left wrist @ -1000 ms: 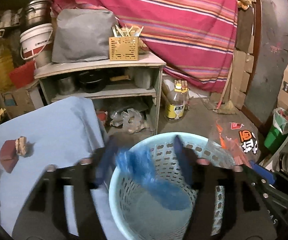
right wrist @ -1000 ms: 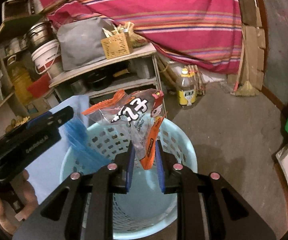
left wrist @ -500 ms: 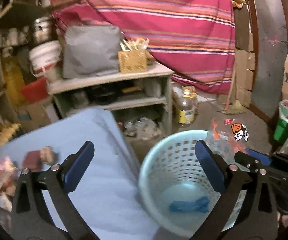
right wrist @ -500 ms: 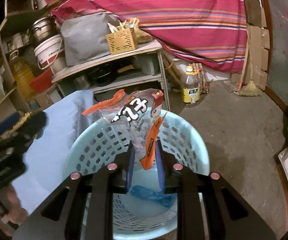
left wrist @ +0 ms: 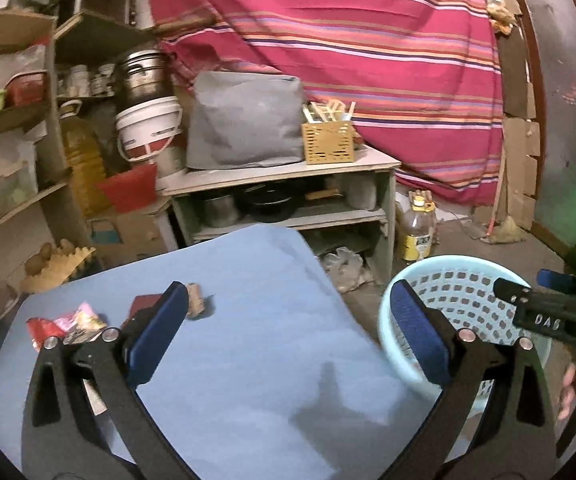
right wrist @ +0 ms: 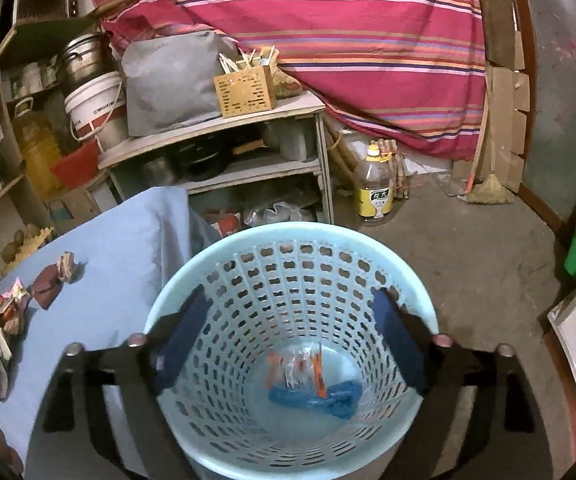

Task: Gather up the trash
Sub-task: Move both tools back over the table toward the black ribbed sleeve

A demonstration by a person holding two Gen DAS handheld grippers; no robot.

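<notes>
I see a striped cloth (left wrist: 367,40) hanging across the back wall, a wooden shelf unit (left wrist: 288,196) below it holding a grey bag (left wrist: 244,120) and pots, and a bare concrete floor (right wrist: 467,248) in dim light.

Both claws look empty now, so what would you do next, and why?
Probably carry the left gripper, open and empty, to the wrappers on the blue tablecloth. The clear snack bag and blue scrap already lie in the basket; the right gripper is opening, nothing between its jaws.
</notes>
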